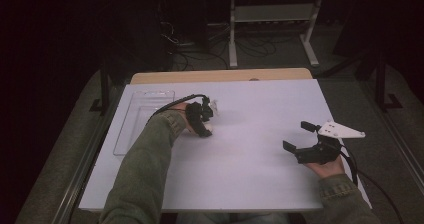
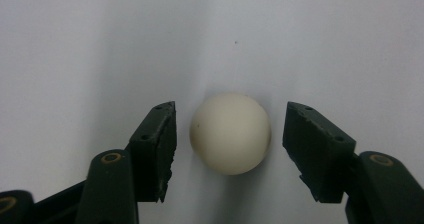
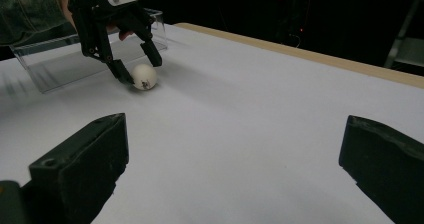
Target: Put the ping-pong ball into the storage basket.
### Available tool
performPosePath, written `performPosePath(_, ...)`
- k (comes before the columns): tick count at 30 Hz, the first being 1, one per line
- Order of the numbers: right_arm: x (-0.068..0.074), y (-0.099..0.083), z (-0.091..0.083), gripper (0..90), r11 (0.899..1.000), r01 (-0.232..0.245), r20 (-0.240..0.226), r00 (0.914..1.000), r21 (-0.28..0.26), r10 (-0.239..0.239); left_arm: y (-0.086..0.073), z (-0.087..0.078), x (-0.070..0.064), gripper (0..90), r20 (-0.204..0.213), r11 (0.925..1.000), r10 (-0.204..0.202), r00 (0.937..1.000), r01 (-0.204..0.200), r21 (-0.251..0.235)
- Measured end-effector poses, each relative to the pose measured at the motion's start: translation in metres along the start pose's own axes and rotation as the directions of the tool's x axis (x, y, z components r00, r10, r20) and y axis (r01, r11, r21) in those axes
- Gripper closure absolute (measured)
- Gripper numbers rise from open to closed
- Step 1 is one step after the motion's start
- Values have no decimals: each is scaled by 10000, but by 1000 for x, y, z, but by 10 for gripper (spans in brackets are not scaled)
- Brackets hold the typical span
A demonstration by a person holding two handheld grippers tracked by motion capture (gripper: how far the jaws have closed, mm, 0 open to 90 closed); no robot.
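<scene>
left tool (image 2: 230, 139): spread wide | ball (image 2: 230, 133): between jaws, untouched | right tool (image 3: 235, 169): spread wide

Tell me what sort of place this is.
Probably a lab or recording workspace: a white-covered table, a metal-framed bench with loose cables on the dark floor behind, and a clear tray.

The white surface (image 1: 260, 149) lies bare across its middle, far edge and right side, giving free passage there. Along the left edge a clear tray (image 1: 142, 119) stands in the way. Just beside the tray's right wall, the left gripper (image 1: 209, 118) and a white ball (image 2: 230, 133) take up room. The right gripper (image 1: 300, 136) sits near the right edge.
</scene>
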State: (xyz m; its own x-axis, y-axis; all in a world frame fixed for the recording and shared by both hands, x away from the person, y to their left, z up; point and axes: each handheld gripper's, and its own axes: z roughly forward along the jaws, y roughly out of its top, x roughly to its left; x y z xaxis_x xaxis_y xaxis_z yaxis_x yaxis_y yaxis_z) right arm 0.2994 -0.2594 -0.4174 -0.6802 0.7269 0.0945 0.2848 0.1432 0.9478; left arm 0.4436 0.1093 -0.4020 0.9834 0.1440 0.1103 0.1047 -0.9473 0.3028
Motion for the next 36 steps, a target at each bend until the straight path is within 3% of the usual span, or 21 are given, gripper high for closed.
performPosePath(8,0,0,0,0,10000,-53,-14,10000,-14,53,-3,1,3,496,259,9992,-375,9990,371,169)
performPosePath(26,-1,-1,-1,0,10000,-90,27,10000,-17,90,-6,-4,2,503,121,10000,-19,9999,18,71)
performPosePath(36,-1,-1,-1,0,10000,-84,32,10000,0,84,-10,-17,2,502,36,9998,-174,9998,174,-38)
